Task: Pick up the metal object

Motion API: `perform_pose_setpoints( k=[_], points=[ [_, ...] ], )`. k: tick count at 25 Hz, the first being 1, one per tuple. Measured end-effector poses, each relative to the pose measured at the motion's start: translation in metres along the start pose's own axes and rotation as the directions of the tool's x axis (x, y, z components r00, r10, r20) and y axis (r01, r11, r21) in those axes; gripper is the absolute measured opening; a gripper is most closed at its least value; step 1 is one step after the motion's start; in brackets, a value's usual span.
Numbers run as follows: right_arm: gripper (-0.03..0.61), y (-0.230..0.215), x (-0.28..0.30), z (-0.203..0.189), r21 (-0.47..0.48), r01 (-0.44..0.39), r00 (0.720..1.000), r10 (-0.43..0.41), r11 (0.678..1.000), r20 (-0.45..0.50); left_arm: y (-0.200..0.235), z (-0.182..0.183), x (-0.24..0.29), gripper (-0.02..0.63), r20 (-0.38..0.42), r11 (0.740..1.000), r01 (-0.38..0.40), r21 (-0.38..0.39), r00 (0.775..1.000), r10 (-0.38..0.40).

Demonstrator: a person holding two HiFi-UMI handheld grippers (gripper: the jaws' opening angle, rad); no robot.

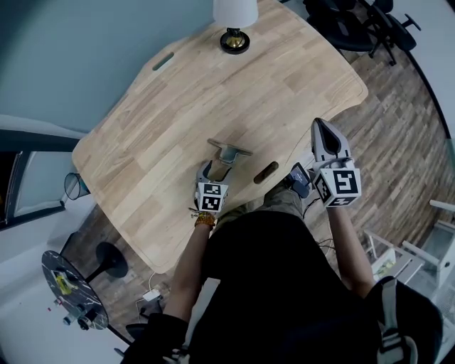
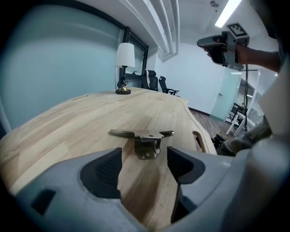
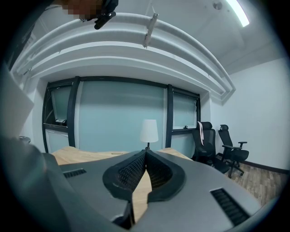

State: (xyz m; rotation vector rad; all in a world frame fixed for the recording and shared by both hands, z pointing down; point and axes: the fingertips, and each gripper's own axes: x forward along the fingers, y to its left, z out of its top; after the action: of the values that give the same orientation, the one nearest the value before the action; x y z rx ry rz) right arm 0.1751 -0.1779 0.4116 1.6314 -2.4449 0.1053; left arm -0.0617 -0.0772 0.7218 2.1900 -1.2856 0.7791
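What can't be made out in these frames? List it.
- Metal object: underside, hidden against the table in the head and left gripper views.
- Lamp: shade cut by the head view's top edge.
- Right gripper: shut jaws block most of the table in its view.
- Clutter on the round stand: too small, head view.

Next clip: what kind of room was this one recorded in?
Most likely an office or meeting room. A large wooden table fills the middle, black office chairs stand past its far end, and a glass wall in dark frames runs behind the table lamp.
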Motion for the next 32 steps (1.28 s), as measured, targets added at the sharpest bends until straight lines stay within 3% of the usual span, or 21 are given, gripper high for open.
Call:
perform_pose_setpoints(
  k=[7,13,32],
  points=[
    [0.005,-0.004,-0.008,0.000,-0.005,0.018,1.000,-0.018,1.000,-0.007,-0.008,-0.004,0.014,0.333,-0.033,0.999,0.021,0.026,0.999,-0.020],
    [0.005,-0.012,-0.014,-0.007,-0.001,0.037,0.999,-0.037,0.999,-0.019,-0.013,-0.015,0.033,0.333,-0.112,0.998,0.039,0.040,0.993,-0.034],
    [0.005,-0.013,-0.014,-0.011,-0.001,0.046,0.999,-0.046,0.999,-0.025,-0.010,-0.002,0.048,0.333,-0.178,0.998,0.011,0.063,0.984,0.001]
  ],
)
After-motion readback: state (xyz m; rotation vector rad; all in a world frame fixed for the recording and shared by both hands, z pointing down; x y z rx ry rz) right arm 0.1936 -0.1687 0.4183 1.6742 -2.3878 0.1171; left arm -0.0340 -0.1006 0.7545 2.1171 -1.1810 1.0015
